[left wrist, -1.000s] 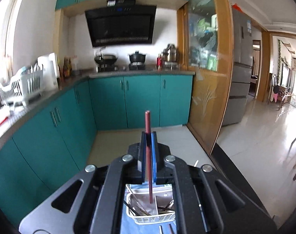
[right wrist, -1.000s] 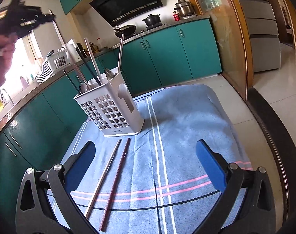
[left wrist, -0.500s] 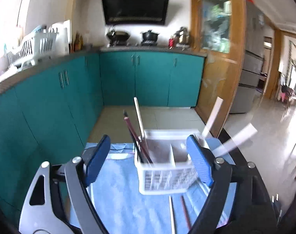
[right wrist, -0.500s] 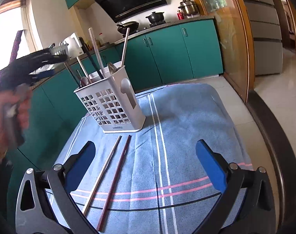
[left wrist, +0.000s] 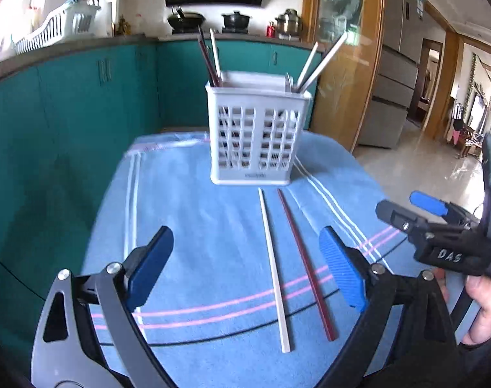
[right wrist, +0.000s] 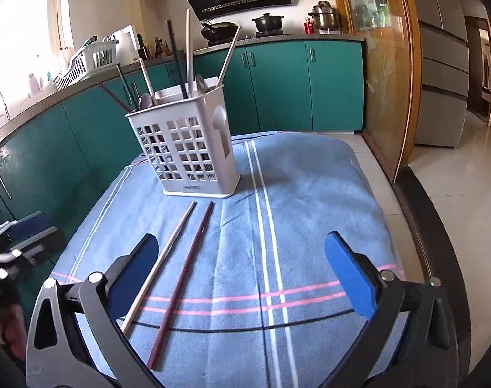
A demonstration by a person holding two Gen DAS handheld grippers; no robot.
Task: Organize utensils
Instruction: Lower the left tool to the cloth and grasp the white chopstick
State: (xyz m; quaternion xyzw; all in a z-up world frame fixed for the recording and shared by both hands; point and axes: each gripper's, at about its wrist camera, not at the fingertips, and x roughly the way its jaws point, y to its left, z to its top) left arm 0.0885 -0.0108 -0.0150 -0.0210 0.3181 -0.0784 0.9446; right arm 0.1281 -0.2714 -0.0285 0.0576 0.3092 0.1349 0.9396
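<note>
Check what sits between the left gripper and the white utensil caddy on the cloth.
Left wrist view: a white chopstick and a dark red chopstick lie on the blue cloth between the open left gripper and the caddy.

Utensil lower ends: hidden behind the lattice wall of the white plastic utensil caddy (right wrist: 193, 148); which compartment each stands in cannot be told.
Spoon bowls: only their tops clear the caddy rim.
Left gripper (right wrist: 26, 236): cut by the frame edge left of the caddy; only blurred finger ends show.
Caddy base lettering: too small to read.
Blue striped cloth (left wrist: 213, 226): near edge hidden by the gripper frame.
</note>
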